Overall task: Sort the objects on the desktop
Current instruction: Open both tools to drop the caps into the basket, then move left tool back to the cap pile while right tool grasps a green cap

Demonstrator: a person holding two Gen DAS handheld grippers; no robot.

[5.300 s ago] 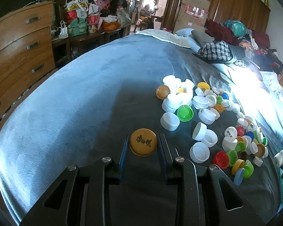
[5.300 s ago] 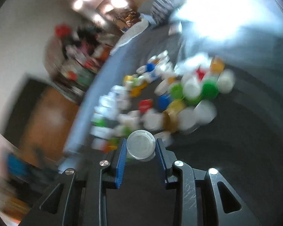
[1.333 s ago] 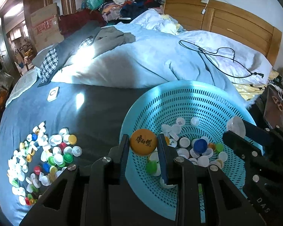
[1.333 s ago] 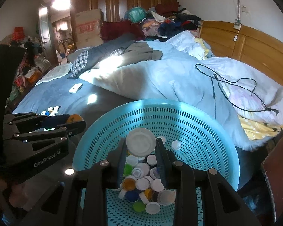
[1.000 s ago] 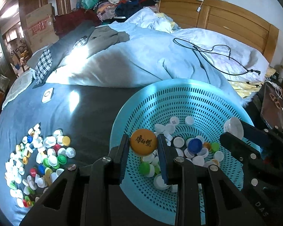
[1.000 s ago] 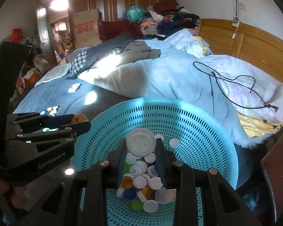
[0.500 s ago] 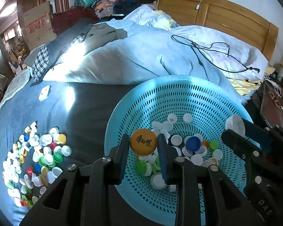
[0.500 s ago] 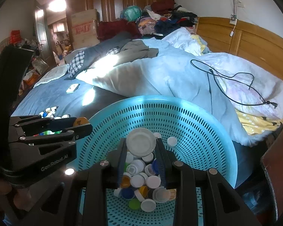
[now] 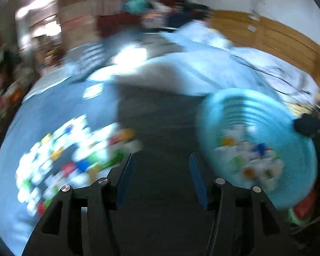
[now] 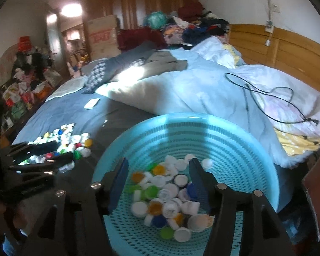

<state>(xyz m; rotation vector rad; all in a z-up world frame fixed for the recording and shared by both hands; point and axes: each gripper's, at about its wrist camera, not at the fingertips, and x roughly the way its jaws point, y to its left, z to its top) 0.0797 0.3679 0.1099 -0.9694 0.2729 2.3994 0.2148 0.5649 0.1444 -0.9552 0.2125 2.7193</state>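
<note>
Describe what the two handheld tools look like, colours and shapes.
Both tools are matte black. The right tool and the left tool each have two angular fingers with blue pads inside, silver screws at the joints and triangular cut-outs.

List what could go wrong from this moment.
1. The left gripper, jaws opening and empty, swings toward the loose pile of caps; its view is blurred, so a fast approach could scatter them across the bed.
2. The right gripper, jaws opening, hangs low inside the basket; pulling out could snag its rim.
</note>
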